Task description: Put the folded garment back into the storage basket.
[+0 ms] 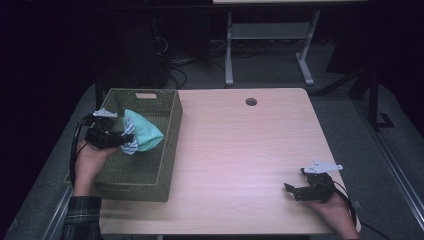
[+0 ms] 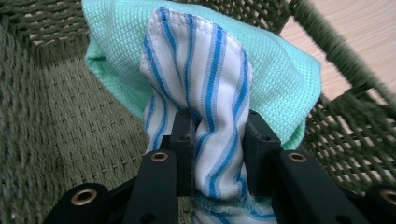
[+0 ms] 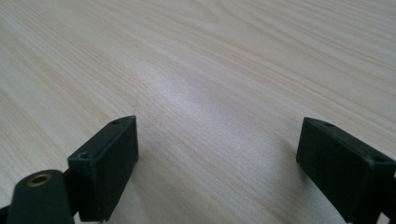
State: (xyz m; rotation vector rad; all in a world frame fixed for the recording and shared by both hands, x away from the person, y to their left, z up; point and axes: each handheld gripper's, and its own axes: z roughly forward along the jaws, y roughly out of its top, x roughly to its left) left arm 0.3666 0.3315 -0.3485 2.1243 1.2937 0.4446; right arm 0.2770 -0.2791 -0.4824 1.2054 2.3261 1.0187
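The left tool (image 1: 121, 139), at the left of the high view, is clamped on a striped cloth (image 2: 205, 116) bundled with a green cloth (image 1: 145, 131), and holds both above the inside of the basket (image 1: 170, 131). In the left gripper view the striped cloth rises up the middle of the frame between the two jaws, with the green cloth folded behind it and basket weave at both sides and below. Whether the jaws pinch the green cloth too cannot be told. The right tool (image 1: 295, 189) rests at the lower right of the counter (image 1: 240, 150), its jaws wide apart over bare wood, gripping nothing.

The step looks like either lowering the cloths into the basket or lifting them out. Either way, keep the bundle centred between the basket walls so trailing cloth does not snag the rim. If lowering, let the cloth touch the bottom before parting the jaws. If lifting, rise straight and watch that the green cloth comes along.
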